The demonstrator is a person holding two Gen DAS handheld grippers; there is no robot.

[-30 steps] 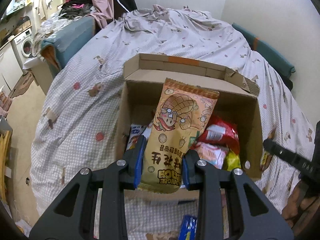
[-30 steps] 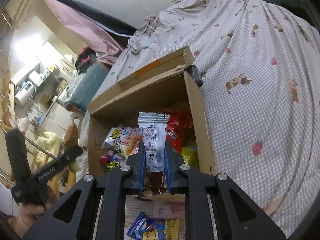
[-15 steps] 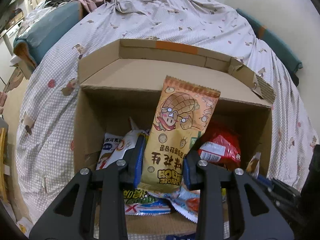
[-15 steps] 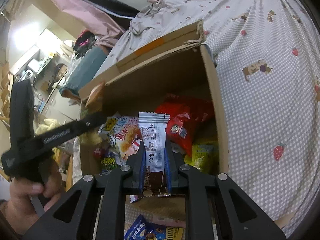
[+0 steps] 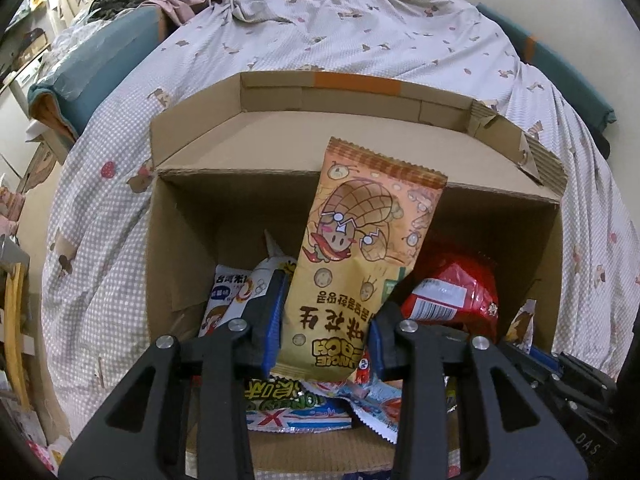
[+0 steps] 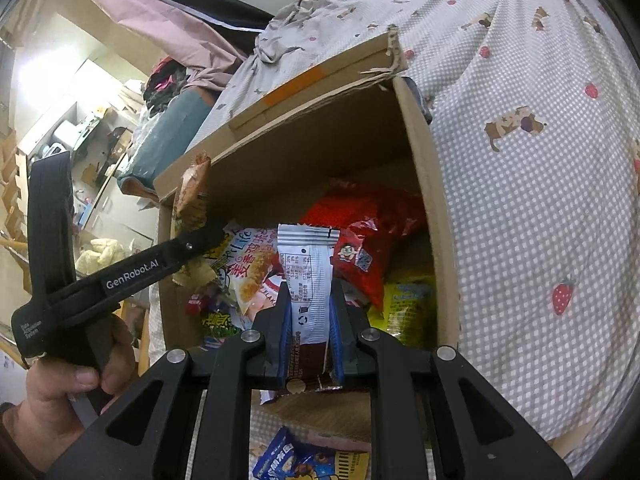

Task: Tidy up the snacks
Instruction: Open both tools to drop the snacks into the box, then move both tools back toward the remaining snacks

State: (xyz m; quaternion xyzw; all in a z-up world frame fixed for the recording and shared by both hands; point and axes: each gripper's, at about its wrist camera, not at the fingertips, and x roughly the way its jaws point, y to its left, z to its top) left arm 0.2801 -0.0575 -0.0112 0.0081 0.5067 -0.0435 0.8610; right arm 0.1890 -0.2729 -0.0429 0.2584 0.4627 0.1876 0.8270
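Left gripper (image 5: pixel 326 332) holds an orange peanut packet (image 5: pixel 360 264) upright over the open cardboard box (image 5: pixel 192 248); pads press its lower end from both sides, printed text upside down. Right gripper (image 6: pixel 310 336), jaws nearly closed, clamps a slim white-and-brown bar wrapper (image 6: pixel 310 280) by its lower half, also above the box interior. The box sits on a checked bedspread (image 5: pixel 104 208) and already contains loose snacks: a red bag (image 5: pixel 452 292) at the right, a yellow packet (image 6: pixel 412 304) in the near right corner, white and printed packets at the left. A blue packet (image 6: pixel 288 456) lies on the bedspread outside the near wall. In the right wrist view the person's left hand (image 6: pixel 60 388) grips the other tool's handle.
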